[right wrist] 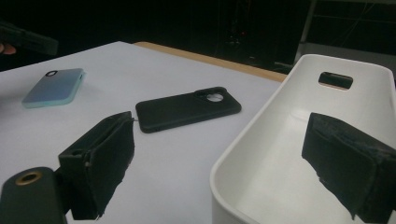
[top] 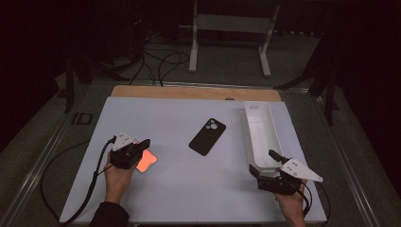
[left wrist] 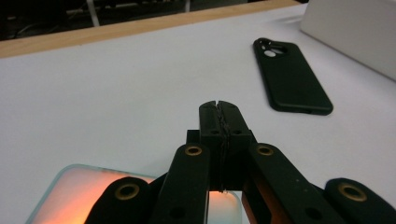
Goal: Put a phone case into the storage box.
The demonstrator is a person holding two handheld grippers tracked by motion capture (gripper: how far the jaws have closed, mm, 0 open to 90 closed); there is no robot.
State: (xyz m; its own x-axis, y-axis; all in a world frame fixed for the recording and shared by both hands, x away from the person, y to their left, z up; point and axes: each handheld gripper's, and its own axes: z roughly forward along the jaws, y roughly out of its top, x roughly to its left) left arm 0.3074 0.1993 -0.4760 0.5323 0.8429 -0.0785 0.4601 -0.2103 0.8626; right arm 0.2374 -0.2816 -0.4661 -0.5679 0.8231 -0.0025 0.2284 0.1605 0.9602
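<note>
My left gripper [left wrist: 218, 106] has its jaws pressed flat together, with nothing visible between the tips. It sits low over the orange phone case [top: 146, 161], which lies flat on the white table sheet [top: 170, 198] at the near left. In the left gripper view the case's pale rim passes under the jaw linkage, so I cannot tell whether any part of it is pinched beneath; I judge it not yet lifted.

My right gripper [right wrist: 219, 163] stands wide, one jaw outside and one inside the near end of the white bin [right wrist: 261, 154], straddling its wall without clamping (the pads appear clear of the plastic on both sides). I read this as steadying or waiting at the bin.

The black phone case [top: 207, 136] lies camera-hole up in the middle of the sheet, well apart from both grippers and untouched.

The bin's interior looks empty as far as the high view and the right gripper view show. My judgement: if the work is loading cases into the bin, none is in yet; both remain to be moved.
</note>
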